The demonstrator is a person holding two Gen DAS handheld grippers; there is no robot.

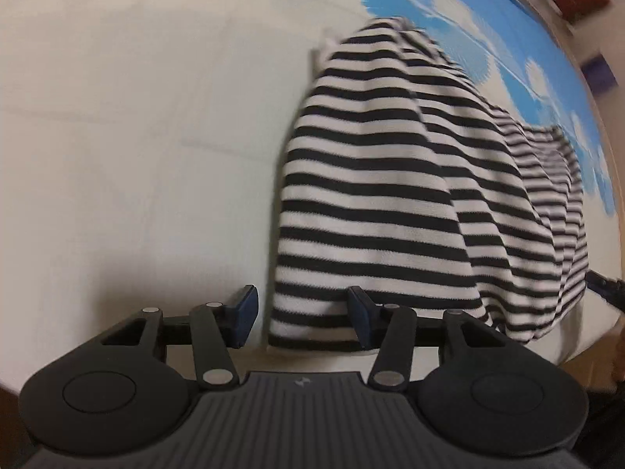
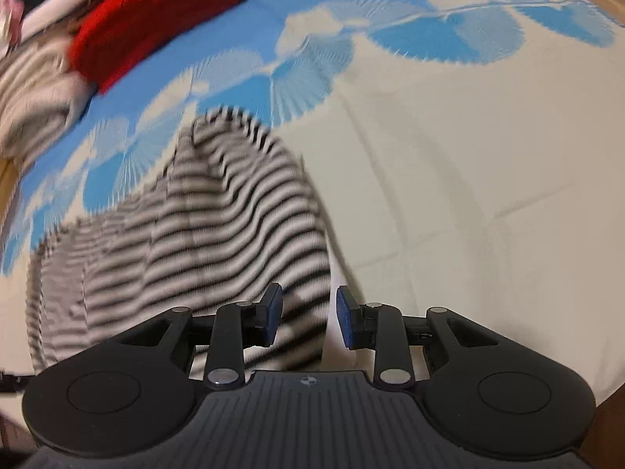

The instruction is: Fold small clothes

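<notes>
A black-and-white striped garment (image 1: 390, 179) lies in a loose mound on the bedsheet (image 1: 136, 156). In the right wrist view the same garment (image 2: 218, 226) is blurred. My left gripper (image 1: 302, 318) stands open over the garment's near left corner. The hem lies between the blue pads (image 1: 246, 312) without either pad pressing it. My right gripper (image 2: 308, 316) is open too, with the garment's near right edge in the gap and its blue pads (image 2: 345, 318) apart from the cloth.
The sheet (image 2: 468, 156) is cream with a blue fan pattern along the far side. A red folded garment (image 2: 156, 11) and a grey striped pile (image 2: 35, 93) lie at the far left. The sheet's near edge runs just below both grippers.
</notes>
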